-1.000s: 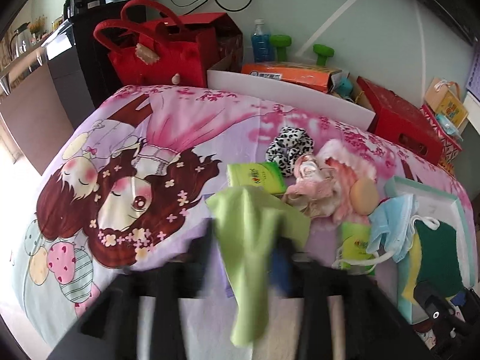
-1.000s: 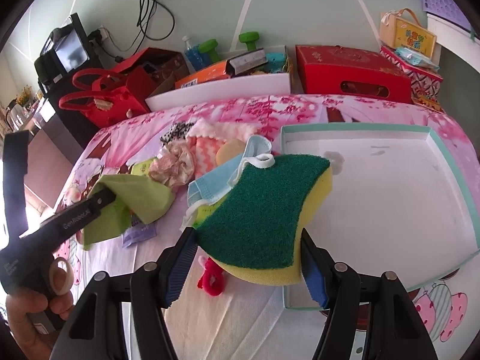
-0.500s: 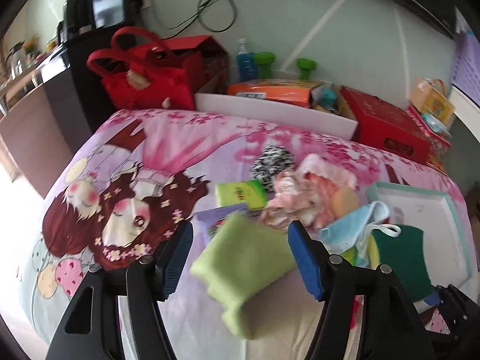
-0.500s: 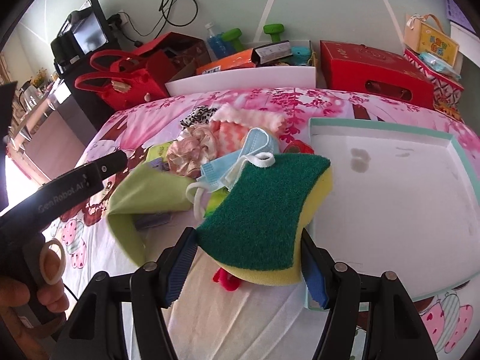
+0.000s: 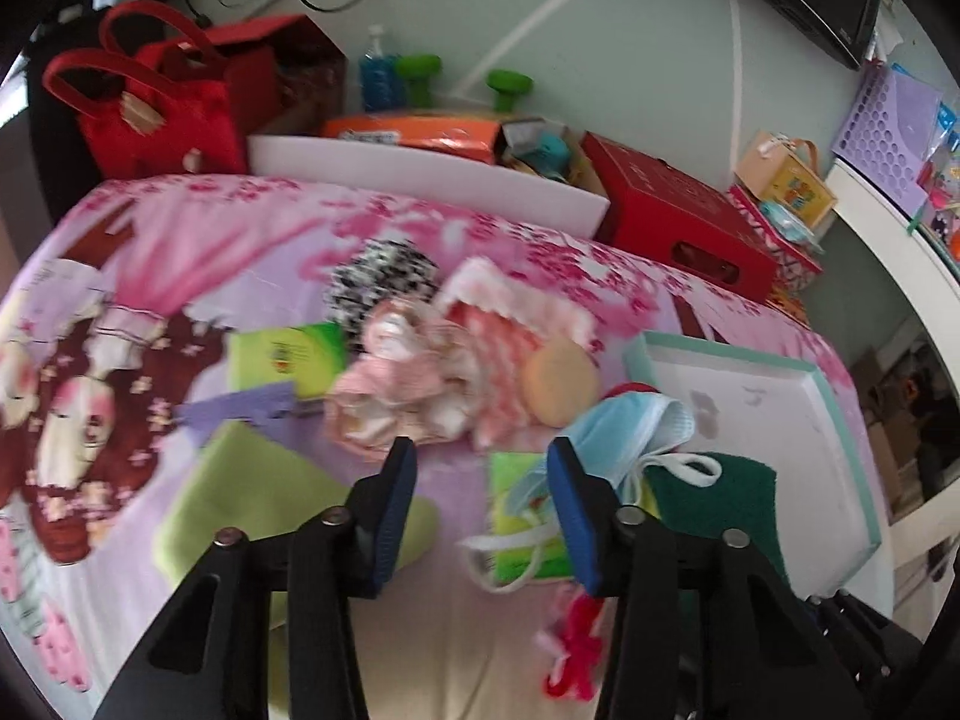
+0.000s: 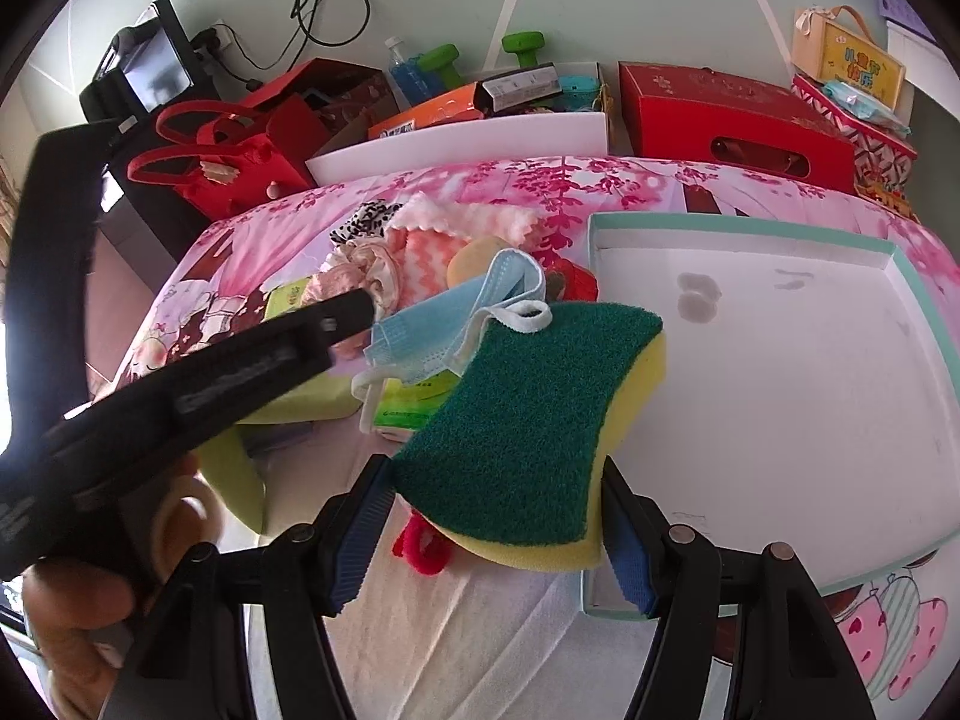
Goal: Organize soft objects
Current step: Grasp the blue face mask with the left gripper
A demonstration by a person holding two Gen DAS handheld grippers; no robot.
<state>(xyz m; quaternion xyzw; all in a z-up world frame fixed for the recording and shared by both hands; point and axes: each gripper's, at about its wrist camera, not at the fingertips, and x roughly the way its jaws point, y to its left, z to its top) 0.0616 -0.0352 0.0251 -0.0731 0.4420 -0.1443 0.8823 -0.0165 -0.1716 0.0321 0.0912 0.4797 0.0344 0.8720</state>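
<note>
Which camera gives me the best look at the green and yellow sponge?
The right wrist view. There the sponge fills the center, sharp, with its green scrubber face and yellow foam edge showing, gripped in the right claw. The left wrist view shows only a dark green patch behind the left claw's fingers.

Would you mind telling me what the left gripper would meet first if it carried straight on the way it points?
Probably the pink scrunchie: the left gripper, its empty jaws closing, points at it; depth is unclear, so it may hit the bedsheet first.
</note>
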